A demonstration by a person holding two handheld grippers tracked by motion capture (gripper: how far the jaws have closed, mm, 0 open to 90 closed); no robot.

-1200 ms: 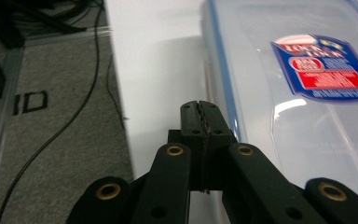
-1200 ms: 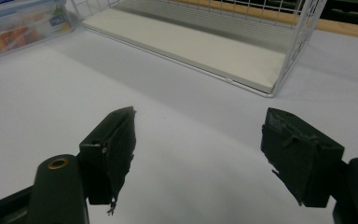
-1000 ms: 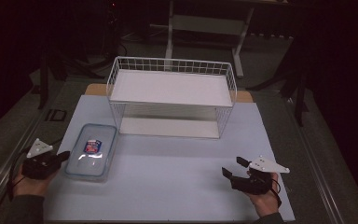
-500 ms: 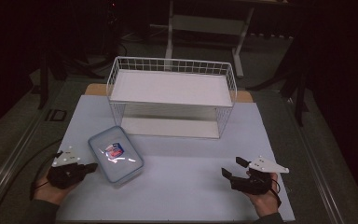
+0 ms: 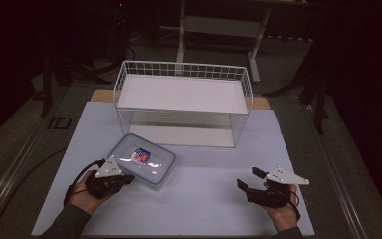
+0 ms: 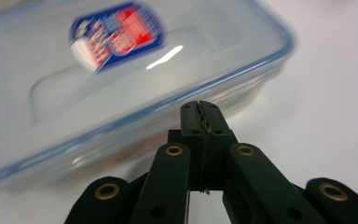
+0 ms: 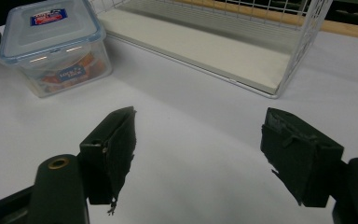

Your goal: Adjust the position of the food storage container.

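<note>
A clear plastic container with a blue-rimmed lid and a red-and-blue label lies on the white table, turned at an angle. My left gripper is at its near-left corner. In the left gripper view the jaws are pressed together, and the gripper touches the side of the container just under the lid rim, with nothing between the jaws. My right gripper rests at the near right, open and holding nothing. In the right gripper view the right gripper has its jaws wide apart, and the container shows orange packets inside.
A white wire rack with an upper shelf and a bottom board stands at the middle back of the white table cover. The rack lies ahead of my right gripper. Dark floor and table legs surround the table.
The left gripper has moved right and a little nearer, and the container has slid and turned with it from the far left toward the rack's front. The right gripper stayed still.
</note>
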